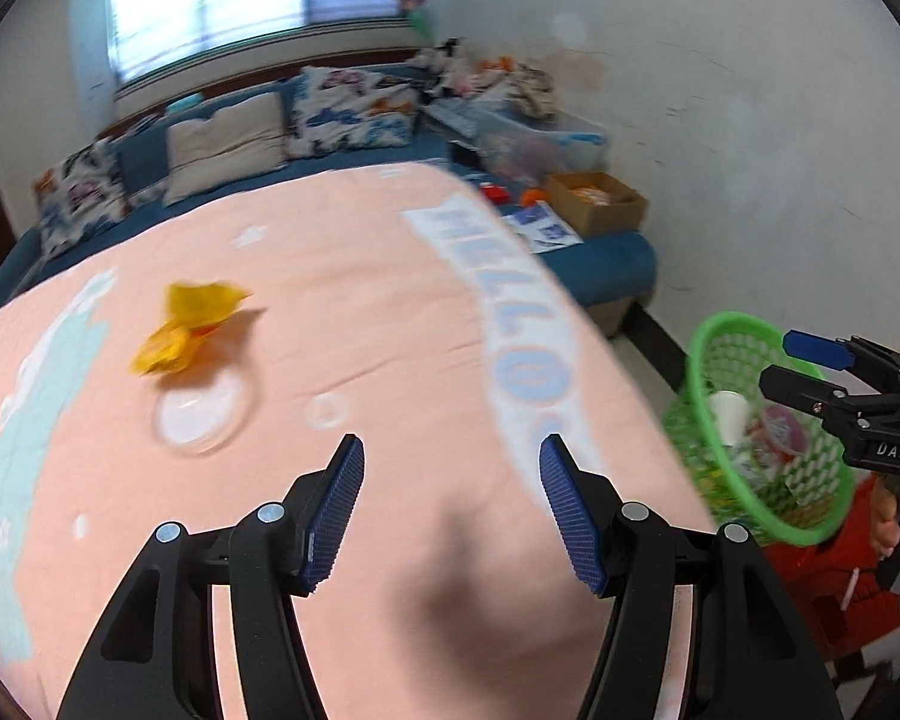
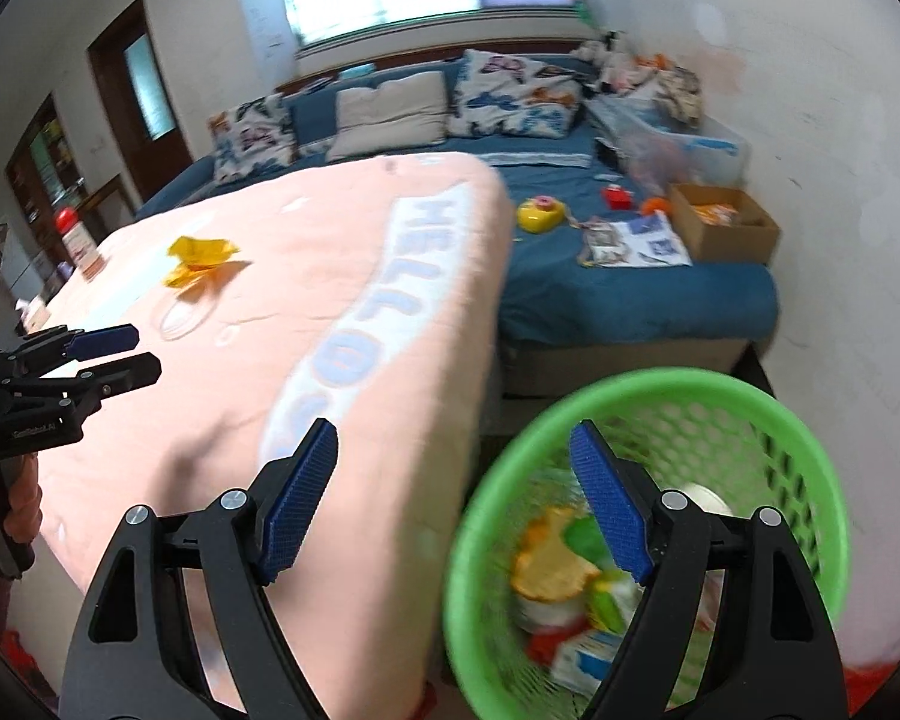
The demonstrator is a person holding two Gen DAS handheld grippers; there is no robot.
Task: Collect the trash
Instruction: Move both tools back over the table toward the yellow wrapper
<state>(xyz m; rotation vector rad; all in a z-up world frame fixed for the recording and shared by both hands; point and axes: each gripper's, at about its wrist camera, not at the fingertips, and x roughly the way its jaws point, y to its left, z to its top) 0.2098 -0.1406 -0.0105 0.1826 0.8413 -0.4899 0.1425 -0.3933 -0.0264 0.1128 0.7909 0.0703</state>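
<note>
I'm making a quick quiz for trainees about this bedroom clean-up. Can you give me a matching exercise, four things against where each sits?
Things:
1. yellow wrapper
2. white paper cup
3. cardboard box
4. beige pillow

Places:
A. on the blue mattress by the wall
B. on the pink blanket
C. between two butterfly pillows
D. in the green basket

Pairs: 1-B, 2-D, 3-A, 4-C

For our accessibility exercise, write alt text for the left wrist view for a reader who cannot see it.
An open, empty left gripper hangs above a pink blanket with a crumpled yellow wrapper lying on it. At right, the right gripper hovers by a green basket holding trash.
</note>
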